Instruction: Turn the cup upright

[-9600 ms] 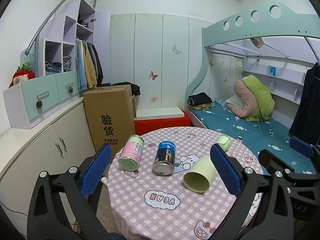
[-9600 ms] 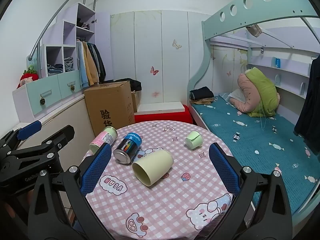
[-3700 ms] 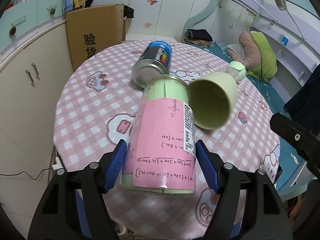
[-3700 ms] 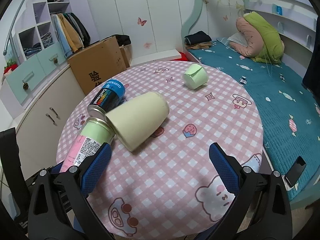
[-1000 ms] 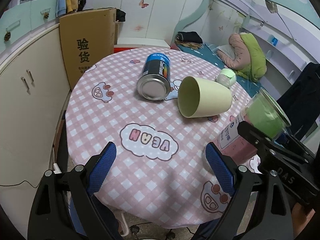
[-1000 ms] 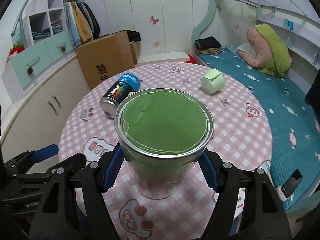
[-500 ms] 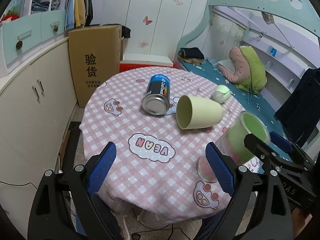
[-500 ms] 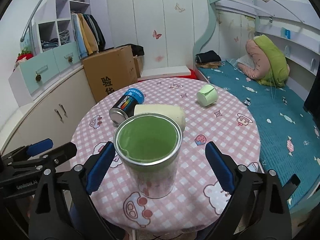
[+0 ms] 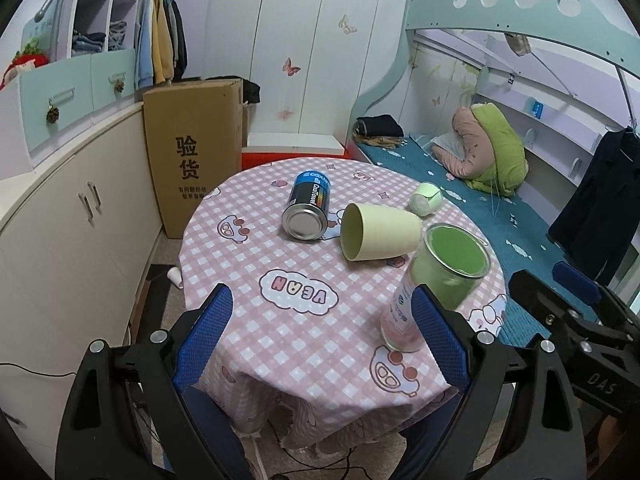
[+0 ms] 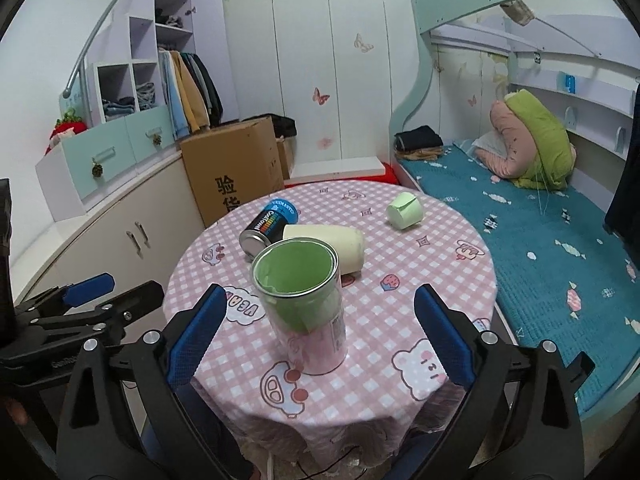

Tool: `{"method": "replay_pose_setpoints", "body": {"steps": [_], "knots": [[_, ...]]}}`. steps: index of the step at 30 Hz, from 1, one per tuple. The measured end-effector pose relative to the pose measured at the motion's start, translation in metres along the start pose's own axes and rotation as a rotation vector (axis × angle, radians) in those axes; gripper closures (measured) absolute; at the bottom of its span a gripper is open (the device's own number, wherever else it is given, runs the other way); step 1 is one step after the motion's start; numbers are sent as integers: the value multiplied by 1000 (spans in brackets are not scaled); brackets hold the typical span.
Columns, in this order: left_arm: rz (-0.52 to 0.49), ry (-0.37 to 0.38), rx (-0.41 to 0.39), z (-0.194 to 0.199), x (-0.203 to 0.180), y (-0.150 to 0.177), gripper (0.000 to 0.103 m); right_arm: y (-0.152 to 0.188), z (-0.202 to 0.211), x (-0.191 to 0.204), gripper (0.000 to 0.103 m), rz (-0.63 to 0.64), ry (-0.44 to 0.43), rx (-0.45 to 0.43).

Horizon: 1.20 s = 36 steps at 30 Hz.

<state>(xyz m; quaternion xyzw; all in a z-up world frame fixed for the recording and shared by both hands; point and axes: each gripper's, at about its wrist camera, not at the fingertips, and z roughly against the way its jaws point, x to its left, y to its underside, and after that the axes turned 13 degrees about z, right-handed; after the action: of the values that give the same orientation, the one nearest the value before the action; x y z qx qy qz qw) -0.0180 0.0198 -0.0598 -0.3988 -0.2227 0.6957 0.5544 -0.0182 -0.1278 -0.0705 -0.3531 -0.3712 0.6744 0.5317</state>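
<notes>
Released since a second ago, the pink-labelled clear cup with green lining (image 10: 306,308) stands upright near the pink checked round table's (image 10: 440,272) front edge; the right gripper (image 10: 316,334) has backed off, its tongs apart. The left gripper (image 9: 320,332) also gapes, holding nothing.

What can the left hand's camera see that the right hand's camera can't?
Only the left wrist view looks into the open mouth of the cream cup, which lies on its side, and it shows a little white cup on the floor beside the table. Only the right wrist view shows the cream cup's closed bottom end and the small green cup's folded base. Both show the pink checked table, the blue can lying down, the pink-labelled cup standing upright, and both grippers, left and right, open and empty.
</notes>
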Motion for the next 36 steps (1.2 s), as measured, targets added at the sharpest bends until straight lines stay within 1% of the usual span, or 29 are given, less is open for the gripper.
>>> {"method": "replay_pose_setpoints", "body": {"steps": [3, 6, 12, 17, 29, 36], "knots": [[-13, 4, -15, 9, -5, 4, 16, 0, 13, 0, 7, -1, 6, -18], [-20, 4, -44, 19, -8, 8, 8, 0, 27, -1, 7, 0, 12, -39], [-43, 6, -93, 39, -16, 12, 8, -1, 47, 1, 7, 10, 17, -68], [-57, -13, -136, 51, -22, 15, 8, -1, 61, 3, 5, 18, 38, -91], [-70, -24, -186, 62, -27, 17, 8, -3, 70, 9, 5, 41, 41, -106], [-68, -31, -194, 62, -28, 16, 8, -4, 70, 9, 5, 43, 44, -110]]}}
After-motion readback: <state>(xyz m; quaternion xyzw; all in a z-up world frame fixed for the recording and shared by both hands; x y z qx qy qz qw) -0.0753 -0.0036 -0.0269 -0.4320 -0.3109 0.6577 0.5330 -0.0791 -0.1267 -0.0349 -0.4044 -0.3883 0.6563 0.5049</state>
